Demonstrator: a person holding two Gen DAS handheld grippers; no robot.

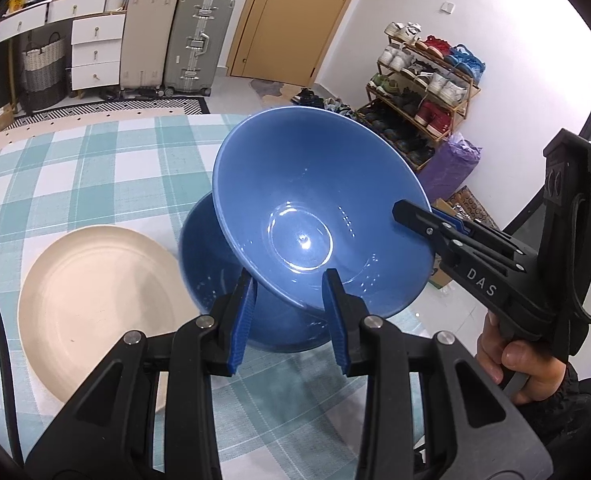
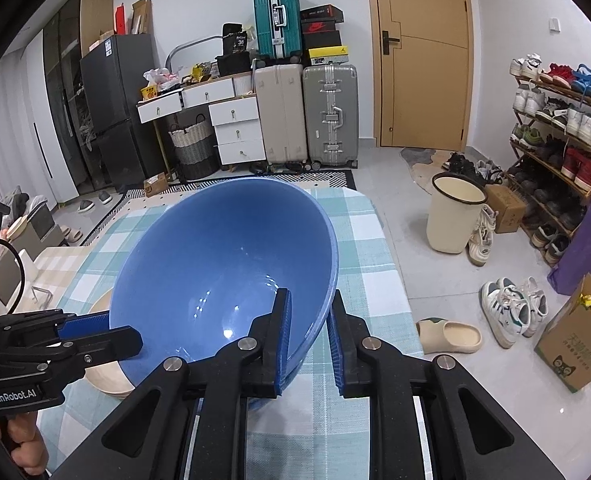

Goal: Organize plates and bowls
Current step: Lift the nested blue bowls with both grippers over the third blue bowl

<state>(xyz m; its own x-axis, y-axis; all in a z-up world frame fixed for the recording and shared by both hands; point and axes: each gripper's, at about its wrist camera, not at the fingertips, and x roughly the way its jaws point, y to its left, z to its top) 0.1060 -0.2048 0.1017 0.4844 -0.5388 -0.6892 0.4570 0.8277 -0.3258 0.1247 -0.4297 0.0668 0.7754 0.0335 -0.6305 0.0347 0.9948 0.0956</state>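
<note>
Blue bowl [image 1: 315,216], tilted over a second bowl [image 1: 207,264]: I grip its rim with both grippers, left [image 1: 289,322] and right [image 2: 309,342]. Lettering: "DAS", "GenRobot.AI". Only left view shows the cream plate [image 1: 91,312] whole.

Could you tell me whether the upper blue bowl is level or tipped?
Tipped: the upper blue bowl slants above the lower blue bowl, with both tongs at its rim.

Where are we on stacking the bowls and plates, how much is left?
Done: little that shows; the cream plate lies alone on the checked tablecloth. In hand: the blue bowl is tilted above the darker blue bowl, its rim between the fingers of both the right gripper and the left gripper. Left: lower it into the darker bowl, release, then deal with the plate.
</note>
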